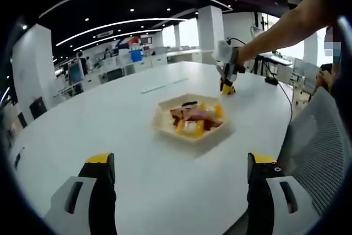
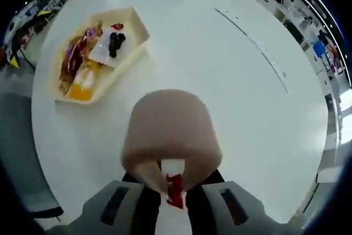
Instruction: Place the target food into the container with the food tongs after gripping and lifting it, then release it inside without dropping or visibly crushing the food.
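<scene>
Centrally on the white table (image 1: 110,130), the hexagonal tray (image 1: 165,125) holds mixed packaged snacks (image 1: 192,119). Left gripper (image 1: 181,185): jaws apart, short of the tray. Beyond the tray, the right gripper (image 1: 226,83) stands on the table. Its own view adds the right gripper (image 2: 170,202) clamped on a tan cylindrical object (image 2: 170,136); whether it is the tongs cannot be told. No writing is legible.

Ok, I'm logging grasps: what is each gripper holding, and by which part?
Right gripper clamps the beige food tongs by their near end; left gripper is open, holding nothing.
</scene>
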The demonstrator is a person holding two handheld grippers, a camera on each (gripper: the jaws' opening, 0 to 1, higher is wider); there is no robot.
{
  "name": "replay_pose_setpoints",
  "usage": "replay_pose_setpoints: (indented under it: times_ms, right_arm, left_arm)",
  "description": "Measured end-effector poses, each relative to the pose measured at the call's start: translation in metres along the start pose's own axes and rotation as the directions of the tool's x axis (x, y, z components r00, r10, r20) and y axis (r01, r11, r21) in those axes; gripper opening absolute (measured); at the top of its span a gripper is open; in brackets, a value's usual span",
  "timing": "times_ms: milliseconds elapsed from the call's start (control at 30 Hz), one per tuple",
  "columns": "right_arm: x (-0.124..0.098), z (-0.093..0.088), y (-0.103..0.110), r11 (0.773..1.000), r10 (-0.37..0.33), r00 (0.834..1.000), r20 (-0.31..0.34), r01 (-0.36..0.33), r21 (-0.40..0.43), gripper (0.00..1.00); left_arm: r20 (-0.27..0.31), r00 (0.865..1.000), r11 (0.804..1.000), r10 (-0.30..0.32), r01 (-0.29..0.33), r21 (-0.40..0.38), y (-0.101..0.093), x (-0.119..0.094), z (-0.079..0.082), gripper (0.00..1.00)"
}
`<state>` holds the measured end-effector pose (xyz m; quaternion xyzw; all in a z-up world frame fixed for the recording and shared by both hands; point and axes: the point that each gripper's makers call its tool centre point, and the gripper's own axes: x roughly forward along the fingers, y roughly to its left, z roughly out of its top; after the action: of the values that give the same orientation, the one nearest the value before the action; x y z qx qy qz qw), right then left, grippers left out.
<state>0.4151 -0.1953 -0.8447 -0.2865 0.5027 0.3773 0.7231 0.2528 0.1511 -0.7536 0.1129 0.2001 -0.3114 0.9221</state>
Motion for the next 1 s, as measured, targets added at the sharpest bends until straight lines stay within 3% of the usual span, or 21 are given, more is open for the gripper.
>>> replay_pose_setpoints:
  times_ms: [67, 233, 533, 1000]
  right_arm:
    - [-0.003, -0.003, -0.006, 1.000, -0.023, 1.000, 0.001, 0.023, -0.016, 0.16]
    - [-0.015, 0.007, -0.006, 1.000, -0.006, 0.998, 0.059, 0.004, 0.026, 0.16]
    - [-0.043, 0.023, -0.019, 0.998, -0.031, 0.991, 0.132, 0.024, 0.054, 0.16]
    - [-0.099, 0.064, -0.042, 0.998, -0.056, 0.959, 0.278, 0.043, 0.051, 0.16]
  left_arm:
    - [-0.003, 1.000, 1.000, -0.007, 0.007, 0.003, -0.002, 0.001, -0.001, 0.97]
    - [-0.014, 0.999, 0.999, -0.044, 0.045, 0.026, -0.012, 0.004, -0.001, 0.97]
    - [-0.014, 0.999, 0.998, -0.048, 0.048, 0.030, -0.012, 0.004, -0.002, 0.97]
    - [-0.010, 0.999, 0.998, -0.050, 0.051, 0.031, -0.013, 0.003, -0.001, 0.97]
